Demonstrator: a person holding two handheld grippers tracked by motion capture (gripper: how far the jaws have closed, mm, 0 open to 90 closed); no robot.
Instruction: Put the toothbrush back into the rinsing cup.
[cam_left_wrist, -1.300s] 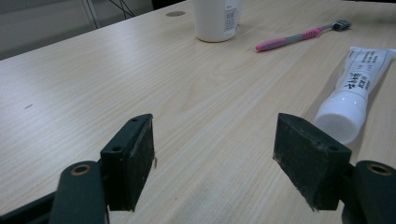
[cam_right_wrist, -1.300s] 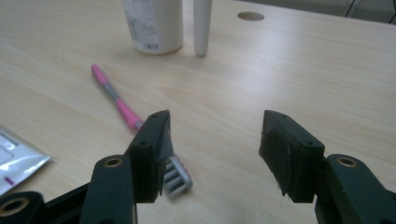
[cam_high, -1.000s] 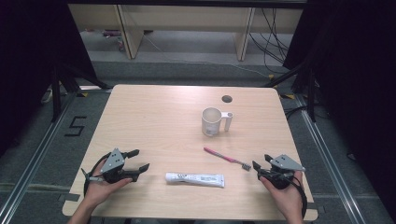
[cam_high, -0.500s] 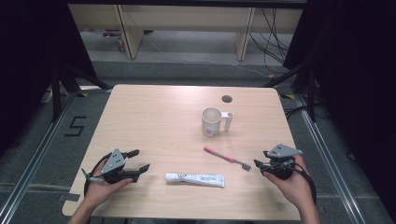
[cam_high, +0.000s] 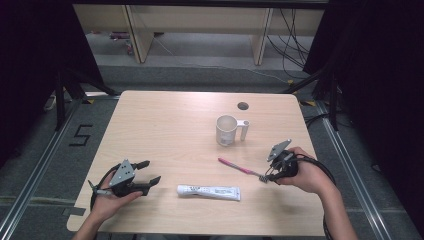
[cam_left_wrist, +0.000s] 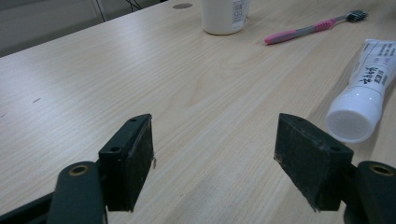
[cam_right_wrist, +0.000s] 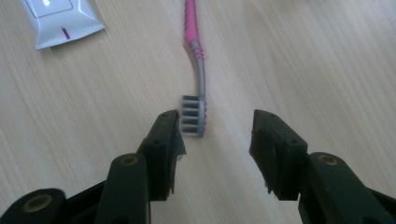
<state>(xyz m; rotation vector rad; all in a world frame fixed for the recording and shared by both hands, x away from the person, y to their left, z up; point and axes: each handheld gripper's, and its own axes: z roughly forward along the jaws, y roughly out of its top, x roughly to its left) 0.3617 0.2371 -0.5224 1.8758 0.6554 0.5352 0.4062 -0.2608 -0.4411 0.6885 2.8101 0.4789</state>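
The right tool (cam_right_wrist: 215, 140) is closing in on the pink toothbrush (cam_right_wrist: 196, 70) lying flat on the counter (cam_high: 165, 130); its jaws have just been narrowing, half open, with the bristle head just ahead of them and nothing gripped yet. Next I'd expect it to ease forward and pinch the neck. The left tool (cam_high: 142, 180) rests wide open; the toothpaste tube (cam_high: 209, 191) and cup (cam_high: 227, 131) sit clear of the path.

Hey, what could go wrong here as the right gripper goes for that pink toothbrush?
1. The right gripper is open, its jaws just closing around the toothbrush head, not the handle; bristles may squash and the brush could pivot or slip.
2. The brush lies flat on the table; the jaws may scrape the wood or push it away.
3. A nudged handle could slide toward the toothpaste tube nearby.
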